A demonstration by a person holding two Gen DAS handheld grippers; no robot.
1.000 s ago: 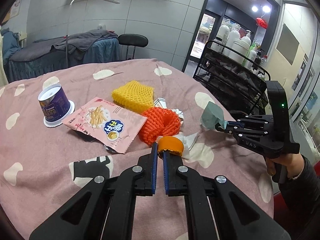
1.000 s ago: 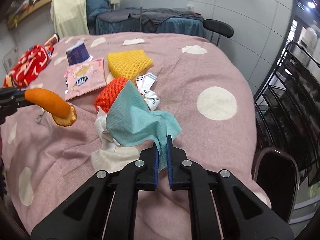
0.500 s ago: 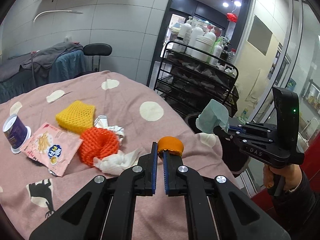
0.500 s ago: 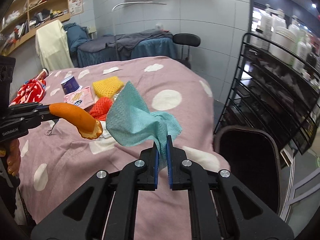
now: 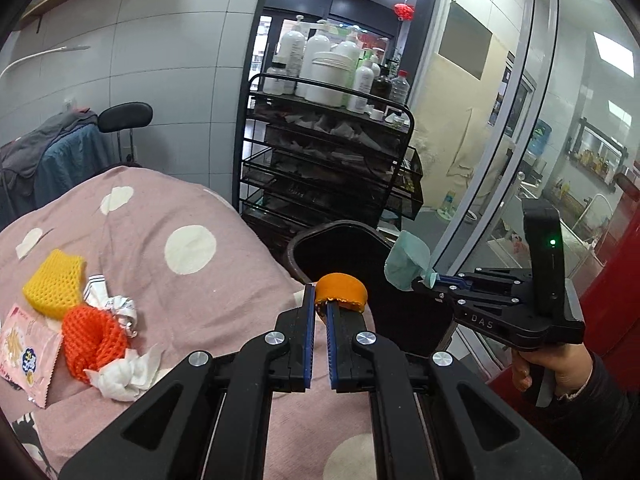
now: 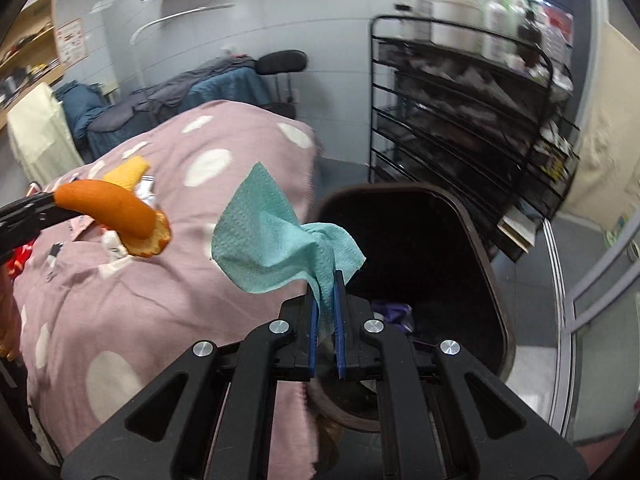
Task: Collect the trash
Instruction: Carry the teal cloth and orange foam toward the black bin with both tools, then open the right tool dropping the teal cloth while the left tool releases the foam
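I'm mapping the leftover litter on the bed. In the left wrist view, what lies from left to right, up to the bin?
Pink snack packet → yellow foam net → orange foam net → orange peel in the left gripper → dark bin.

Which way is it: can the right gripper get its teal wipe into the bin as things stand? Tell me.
Probably yes. The right gripper, shut on the teal wipe, is at the near rim of the dark bin, whose mouth is open with nothing in between.
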